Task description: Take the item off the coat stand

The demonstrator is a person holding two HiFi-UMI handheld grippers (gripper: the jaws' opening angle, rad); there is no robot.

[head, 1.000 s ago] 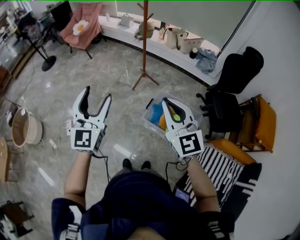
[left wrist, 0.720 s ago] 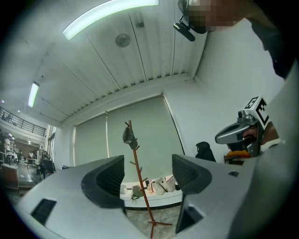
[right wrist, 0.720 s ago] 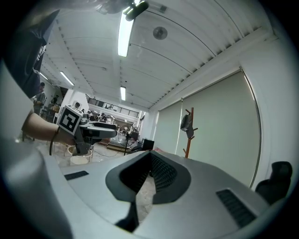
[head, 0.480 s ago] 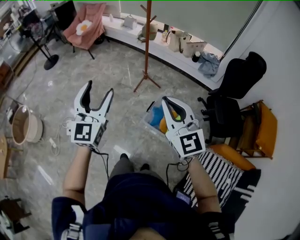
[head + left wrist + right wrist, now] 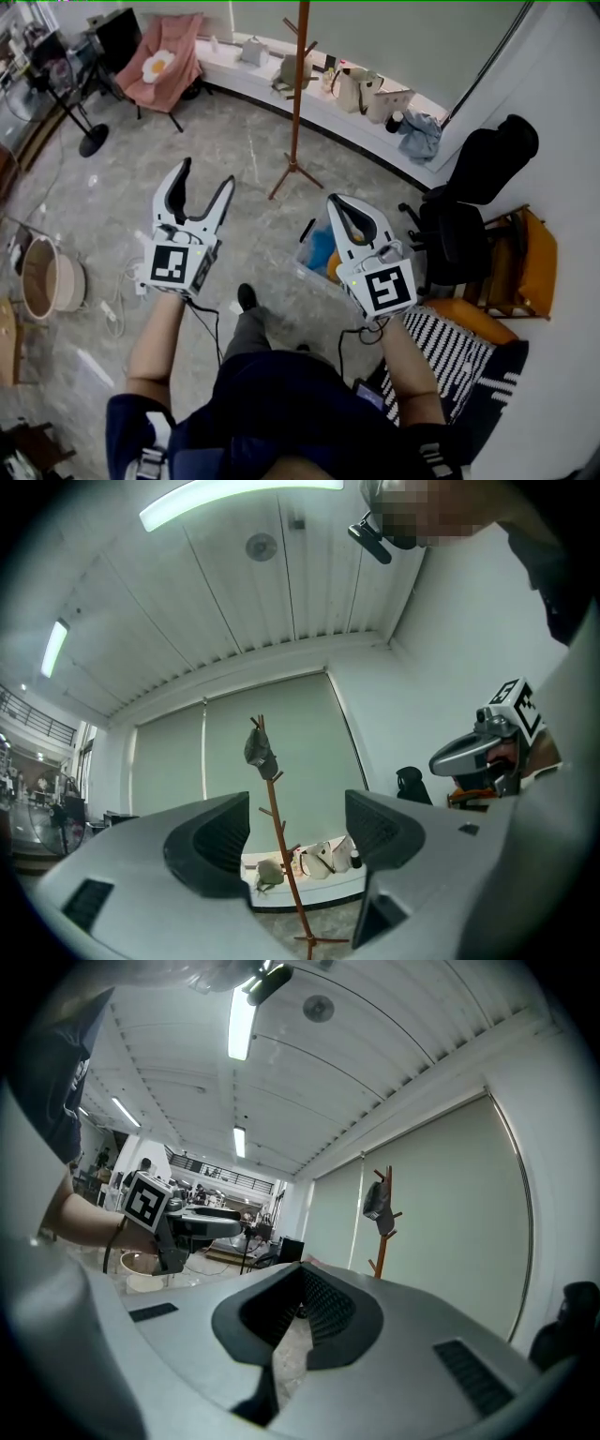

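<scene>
Evidently, the dark grey cap (image 5: 260,749) is not yet removed from the reddish-brown wooden coat stand (image 5: 279,841); left gripper (image 5: 206,173) is held agape, right gripper (image 5: 339,202) closed, both empty.

We see a dark grey cap (image 5: 260,749) hanging near the top of the slim brown coat stand (image 5: 301,94), which stands upright far ahead

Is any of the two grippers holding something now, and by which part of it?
Nothing is held. The left gripper is open, the right gripper is shut on nothing, and the cap hangs on the coat stand.
</scene>
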